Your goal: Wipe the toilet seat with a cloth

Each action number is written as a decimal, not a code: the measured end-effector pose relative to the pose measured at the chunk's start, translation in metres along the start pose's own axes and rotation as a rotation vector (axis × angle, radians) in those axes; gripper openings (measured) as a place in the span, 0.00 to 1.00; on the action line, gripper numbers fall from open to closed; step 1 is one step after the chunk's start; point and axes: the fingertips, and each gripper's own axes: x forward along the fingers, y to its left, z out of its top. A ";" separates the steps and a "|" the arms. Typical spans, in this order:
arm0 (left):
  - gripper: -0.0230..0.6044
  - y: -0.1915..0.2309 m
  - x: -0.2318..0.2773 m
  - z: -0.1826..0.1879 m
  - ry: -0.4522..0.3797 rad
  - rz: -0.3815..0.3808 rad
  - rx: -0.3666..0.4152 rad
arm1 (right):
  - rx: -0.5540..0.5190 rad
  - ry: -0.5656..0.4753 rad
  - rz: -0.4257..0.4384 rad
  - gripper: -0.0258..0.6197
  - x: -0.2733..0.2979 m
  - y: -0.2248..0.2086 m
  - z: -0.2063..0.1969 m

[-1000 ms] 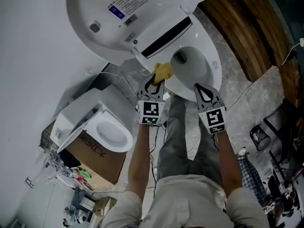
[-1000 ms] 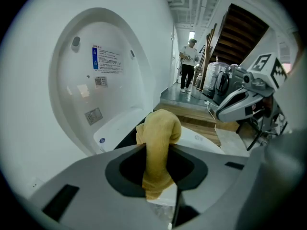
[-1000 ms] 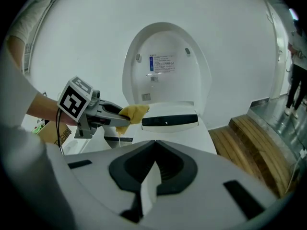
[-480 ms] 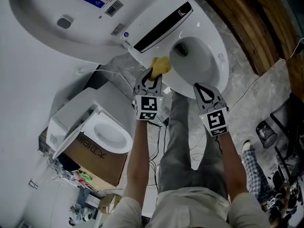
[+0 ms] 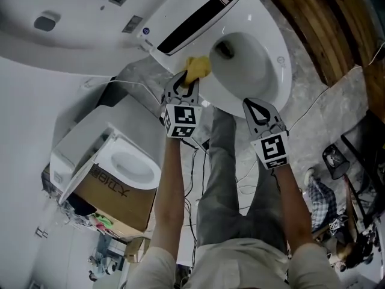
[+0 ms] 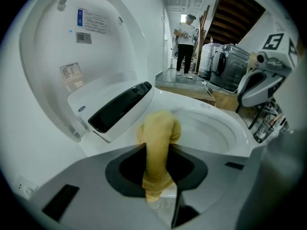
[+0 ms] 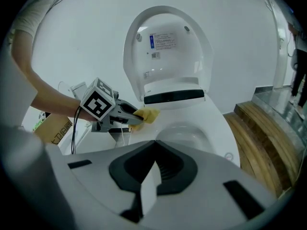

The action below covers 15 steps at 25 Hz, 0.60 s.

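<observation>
My left gripper point(image 5: 187, 83) has its fingers clenched on a yellow cloth point(image 5: 197, 67). The cloth touches the white toilet seat point(image 5: 283, 71) near its back edge, just beside the dark-panelled hinge block point(image 5: 198, 20) (the lid point(image 5: 54, 47) stands raised). My right gripper point(image 5: 257, 108) hovers by the seat's front rim, fingers together on nothing.
</observation>
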 end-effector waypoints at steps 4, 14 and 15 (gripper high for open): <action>0.23 -0.002 0.010 -0.011 0.040 -0.009 0.023 | 0.005 0.000 0.003 0.05 -0.001 0.000 -0.003; 0.23 -0.007 0.018 -0.021 0.063 -0.005 0.011 | 0.013 0.004 0.016 0.05 -0.008 -0.015 -0.017; 0.23 -0.008 0.017 -0.022 0.060 -0.002 0.008 | 0.011 0.006 0.022 0.05 -0.009 -0.015 -0.019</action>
